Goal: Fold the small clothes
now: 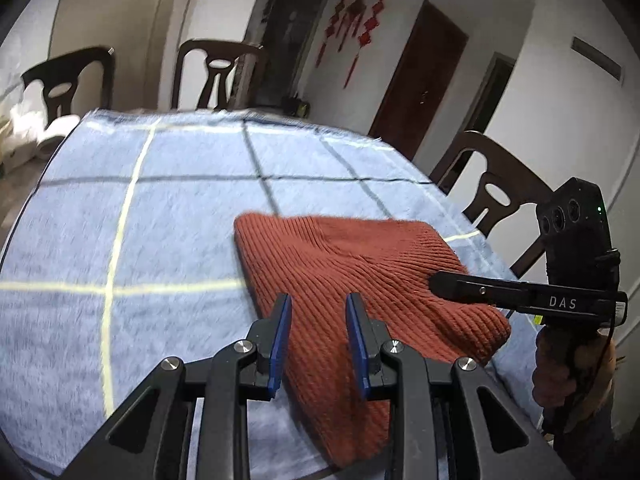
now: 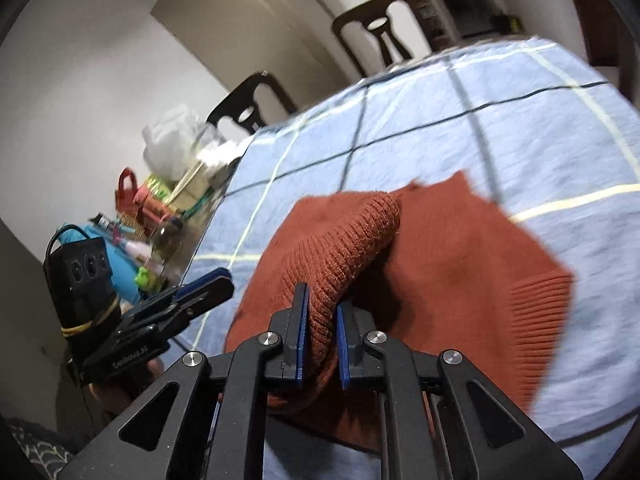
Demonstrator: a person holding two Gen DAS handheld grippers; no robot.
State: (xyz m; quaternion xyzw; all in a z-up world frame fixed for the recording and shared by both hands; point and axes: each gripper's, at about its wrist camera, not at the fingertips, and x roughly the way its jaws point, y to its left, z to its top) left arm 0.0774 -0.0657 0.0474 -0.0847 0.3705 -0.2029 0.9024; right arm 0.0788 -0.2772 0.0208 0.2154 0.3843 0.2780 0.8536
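Note:
A rust-red knitted sweater (image 1: 352,264) lies on the blue checked cloth (image 1: 160,216) of the table; it also shows in the right wrist view (image 2: 460,264). My left gripper (image 1: 318,304) is open and empty, hovering over the sweater's near left part. My right gripper (image 2: 322,300) is shut on a ribbed sleeve cuff (image 2: 352,240) of the sweater, holding it lifted and folded over the body. The right gripper also shows from the side in the left wrist view (image 1: 436,284), and the left gripper shows in the right wrist view (image 2: 220,280).
Dark wooden chairs (image 1: 216,72) stand around the table, one at the right (image 1: 492,192). A cluttered side surface with bags and bottles (image 2: 160,208) sits beyond the table's left edge. A brown door (image 1: 420,80) is in the far wall.

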